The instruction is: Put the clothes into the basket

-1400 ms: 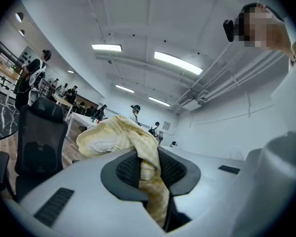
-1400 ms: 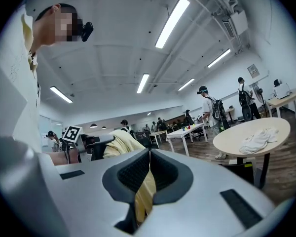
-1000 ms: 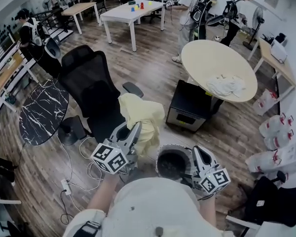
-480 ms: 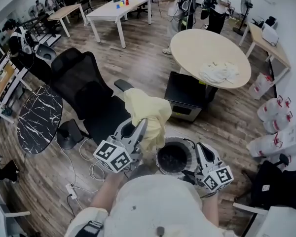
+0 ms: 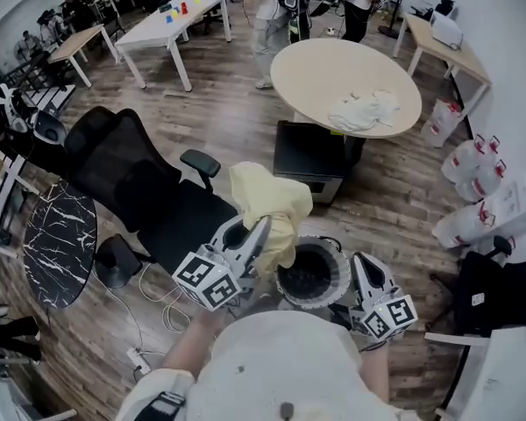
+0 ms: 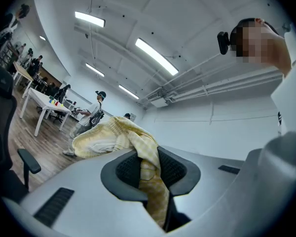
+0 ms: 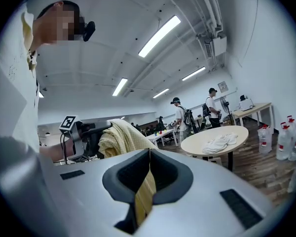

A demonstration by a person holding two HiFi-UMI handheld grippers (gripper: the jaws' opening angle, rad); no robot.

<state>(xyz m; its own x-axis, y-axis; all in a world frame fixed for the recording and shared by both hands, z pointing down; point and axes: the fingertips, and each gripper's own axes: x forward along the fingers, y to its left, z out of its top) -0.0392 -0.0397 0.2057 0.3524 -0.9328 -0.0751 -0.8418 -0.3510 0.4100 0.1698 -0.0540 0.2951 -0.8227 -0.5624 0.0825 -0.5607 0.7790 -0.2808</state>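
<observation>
A pale yellow cloth [image 5: 267, 204] hangs bunched from my left gripper [image 5: 256, 235], which is shut on it just left of and above the basket. In the left gripper view the cloth [image 6: 108, 137] runs down between the pads of the left gripper [image 6: 148, 169]. The round basket [image 5: 291, 295] has a pale mesh rim and a dark inside, and stands on the floor in front of me. My right gripper [image 5: 361, 266] is at the basket's right rim, shut and holding nothing. The right gripper view shows the right gripper [image 7: 149, 174] with the yellow cloth [image 7: 121, 135] beyond it.
A white garment [image 5: 361, 110] lies on the round beige table [image 5: 316, 68], with a black box [image 5: 311, 154] at its foot. A black office chair [image 5: 131, 169] stands left, beside a marble table [image 5: 57, 244]. Water bottles [image 5: 469, 160] and people stand farther off.
My left gripper has carried the yellow cloth to the right, nearer the basket's rim. The right gripper has stayed beside the basket.
</observation>
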